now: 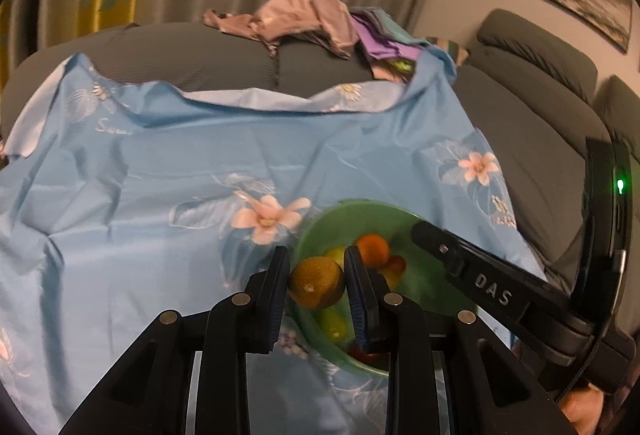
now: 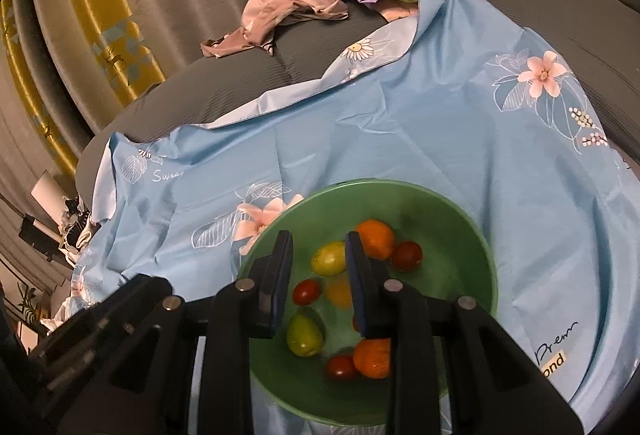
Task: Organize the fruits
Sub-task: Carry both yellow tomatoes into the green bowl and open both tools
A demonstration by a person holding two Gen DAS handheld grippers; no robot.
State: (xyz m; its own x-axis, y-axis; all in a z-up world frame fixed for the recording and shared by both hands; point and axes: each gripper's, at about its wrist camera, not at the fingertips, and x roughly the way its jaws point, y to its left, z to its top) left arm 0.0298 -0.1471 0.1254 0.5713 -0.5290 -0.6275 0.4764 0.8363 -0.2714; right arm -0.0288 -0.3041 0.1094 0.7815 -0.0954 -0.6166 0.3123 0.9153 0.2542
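My left gripper [image 1: 317, 285] is clamped on a yellow-orange citrus [image 1: 316, 281], held across its middle above the green bowl's [image 1: 320, 223] rim at its 9 o'clock. It looks firm, light and a bit slick, so I judge a belly grip safest. My right gripper [image 2: 319, 277] hangs empty, part open, over the bowl; small tomatoes [image 2: 306, 292] there would bruise easily.
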